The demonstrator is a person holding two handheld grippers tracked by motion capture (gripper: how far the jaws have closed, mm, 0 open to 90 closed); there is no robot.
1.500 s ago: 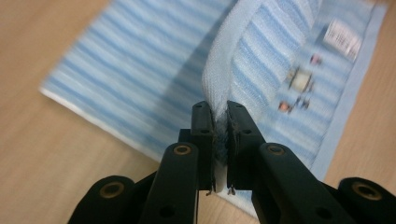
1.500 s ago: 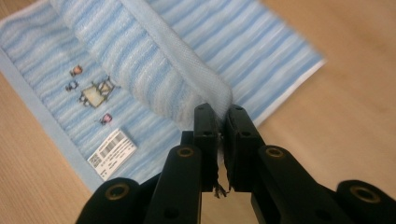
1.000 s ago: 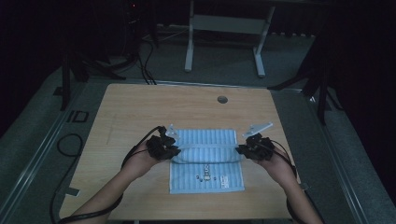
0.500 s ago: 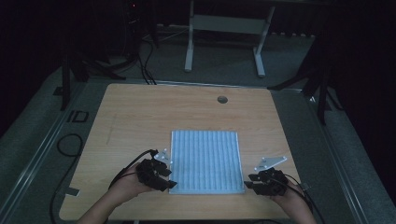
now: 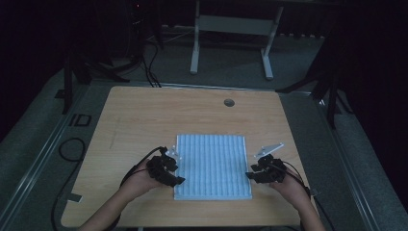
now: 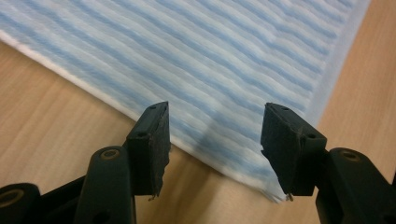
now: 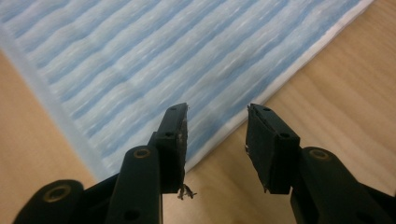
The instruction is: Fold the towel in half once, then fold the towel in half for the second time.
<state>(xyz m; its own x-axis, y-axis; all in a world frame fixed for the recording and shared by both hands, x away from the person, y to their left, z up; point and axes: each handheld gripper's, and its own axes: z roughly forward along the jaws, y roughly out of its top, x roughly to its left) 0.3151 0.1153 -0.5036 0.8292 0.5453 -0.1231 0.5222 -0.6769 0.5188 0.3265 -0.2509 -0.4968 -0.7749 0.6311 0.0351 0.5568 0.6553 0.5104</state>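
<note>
From the high view, a black cable (image 5: 67,149) loops on the grey floor (image 5: 33,159) off the left edge of the wooden desk (image 5: 144,120). The person's left forearm (image 5: 108,211) comes up from the bottom edge, and the left gripper (image 5: 177,179) sits at the left side of a blue-and-white striped cloth (image 5: 211,166), near its near-left corner. In the left gripper view its two black fingers (image 6: 152,140) stand wide apart with nothing between them; the cloth (image 6: 201,60) lies flat just ahead, its white-edged border running diagonally under the gap, and its corner lies close to the right finger.

The cloth is spread flat as one rectangle in the near middle of the desk, its stripes running across. Farther back on the desk, a small round hole (image 5: 229,102) shows near the far edge, and beyond the desk a pale metal stand (image 5: 231,29) rests on the dim floor.

At the cloth's right side, near its near-right corner, is the right gripper (image 5: 250,175), held by the person's right hand (image 5: 288,185), with a grey three-cornered plate (image 5: 269,149) on top of it. In the right gripper view its fingers (image 7: 175,140) are moderately parted and empty, poised over the cloth's (image 7: 163,60) edge, bare desk (image 7: 336,93) to the right.
</note>
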